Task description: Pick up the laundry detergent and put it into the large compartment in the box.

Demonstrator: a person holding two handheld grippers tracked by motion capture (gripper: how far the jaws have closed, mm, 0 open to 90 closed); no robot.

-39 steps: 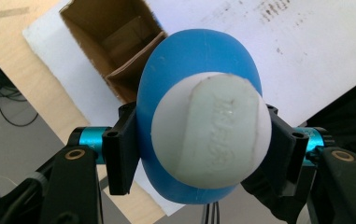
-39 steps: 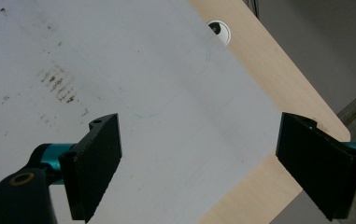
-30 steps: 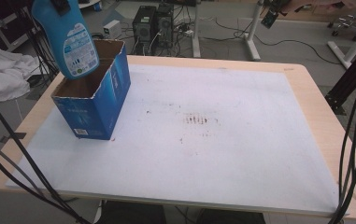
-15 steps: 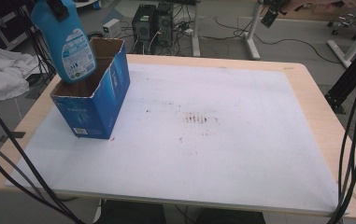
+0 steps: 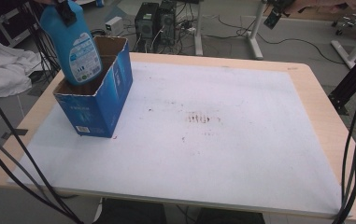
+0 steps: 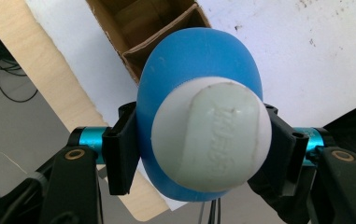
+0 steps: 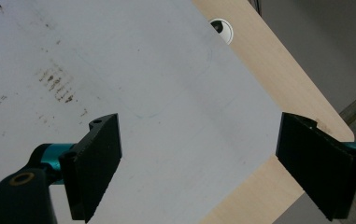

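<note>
Hanging with its base inside the box (image 5: 96, 95) at the table's (image 5: 316, 109) left in the high view, the bottle (image 5: 71, 43) is clamped below its cap (image 6: 210, 140) by the left gripper (image 6: 199, 149), likely needing lowering and release, while the right gripper (image 7: 199, 163) gapes empty.

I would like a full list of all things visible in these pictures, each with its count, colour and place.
bottle: 1, blue with white cap, held over the open box, its base inside the opening
box: 1, blue cardboard, brown inside, table's far-left part
sheet: 1, white, stained, covering the table
table: 1, light wood
cloth: 1, white, floor at left
left gripper: 1, black, clamped on the bottle's neck
right gripper: 1, black, jaws apart above the sheet
</note>
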